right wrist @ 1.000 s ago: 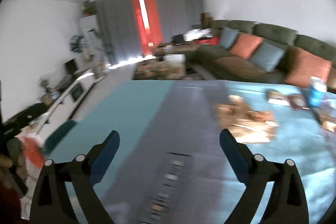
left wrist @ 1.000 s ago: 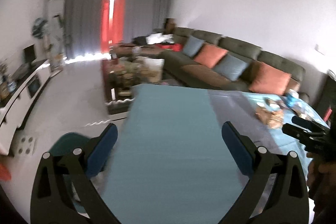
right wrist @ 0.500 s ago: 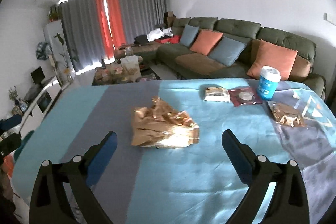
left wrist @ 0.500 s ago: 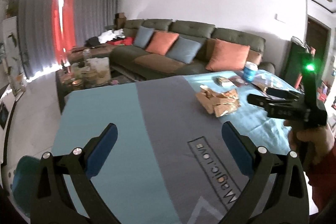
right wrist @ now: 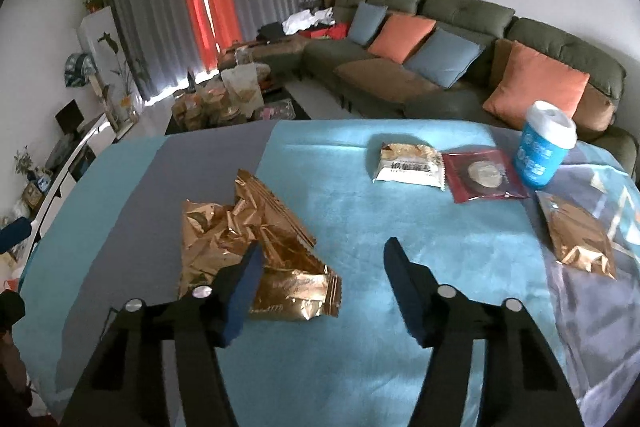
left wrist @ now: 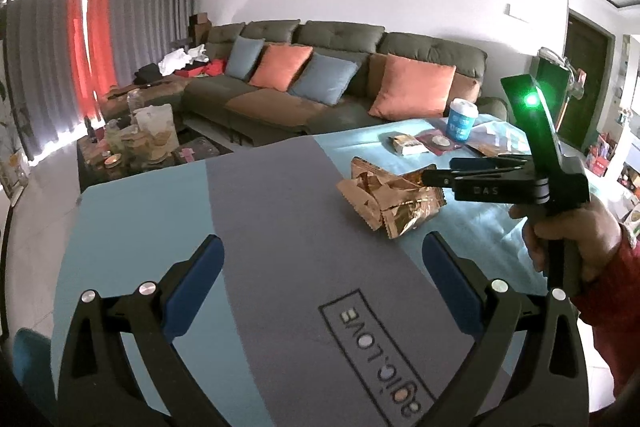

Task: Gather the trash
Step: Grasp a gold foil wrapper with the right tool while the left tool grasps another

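Observation:
A crumpled gold foil wrapper lies on the blue-and-grey tablecloth; it also shows in the left wrist view. My right gripper is open just above the cloth, its left finger over the wrapper's right edge; from the left wrist view it hangs over the wrapper. My left gripper is open and empty over the grey band. A white snack packet, a dark red packet and a smaller gold wrapper lie further right.
A blue-and-white tub stands at the table's far right. A green sofa with orange and blue cushions lies beyond the table. A cluttered coffee table stands by the curtains. A teal chair is at the near left.
Both grippers have swung right across the table. My right gripper has come down close to the large gold wrapper and its jaws have narrowed somewhat.

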The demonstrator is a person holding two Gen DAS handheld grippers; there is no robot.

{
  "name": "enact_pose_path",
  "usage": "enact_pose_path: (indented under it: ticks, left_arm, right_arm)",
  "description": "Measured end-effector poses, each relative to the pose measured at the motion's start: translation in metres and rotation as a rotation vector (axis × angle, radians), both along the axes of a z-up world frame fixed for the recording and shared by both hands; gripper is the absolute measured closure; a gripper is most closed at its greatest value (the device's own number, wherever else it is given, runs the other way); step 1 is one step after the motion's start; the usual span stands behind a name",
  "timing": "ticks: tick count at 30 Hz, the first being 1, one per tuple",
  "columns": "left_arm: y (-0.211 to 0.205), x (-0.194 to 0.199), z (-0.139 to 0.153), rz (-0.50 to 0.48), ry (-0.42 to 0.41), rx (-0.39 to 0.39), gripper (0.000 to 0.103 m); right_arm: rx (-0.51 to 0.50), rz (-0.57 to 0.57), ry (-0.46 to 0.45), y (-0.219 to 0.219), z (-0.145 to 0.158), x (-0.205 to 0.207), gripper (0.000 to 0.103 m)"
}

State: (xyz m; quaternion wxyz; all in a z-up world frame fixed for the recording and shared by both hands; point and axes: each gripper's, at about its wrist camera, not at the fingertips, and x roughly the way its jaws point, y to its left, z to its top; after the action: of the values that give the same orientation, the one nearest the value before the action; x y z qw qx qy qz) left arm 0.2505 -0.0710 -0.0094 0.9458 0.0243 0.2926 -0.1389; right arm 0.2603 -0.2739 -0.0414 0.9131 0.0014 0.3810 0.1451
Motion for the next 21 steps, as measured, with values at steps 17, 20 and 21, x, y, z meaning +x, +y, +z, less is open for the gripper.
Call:
enact_pose_path:
  ticks: [17,20,21]
  left_arm:
    - [-0.03,0.066,-0.025,-0.055,0.062,0.033,0.006]
    - [-0.031,0.071,-0.028,-0.056,0.066,0.037,0.006]
    - [-0.031,0.072,-0.028,-0.053,0.066,0.038,0.006]
  right_arm:
    - [0.052,0.125,0.071,0.002,-0.011,0.009,0.102]
    - [0.075,0.132,0.074,-0.004,-0.01,0.005,0.103]
    - [0.086,0.13,0.072,-0.006,-0.008,0.003,0.103]
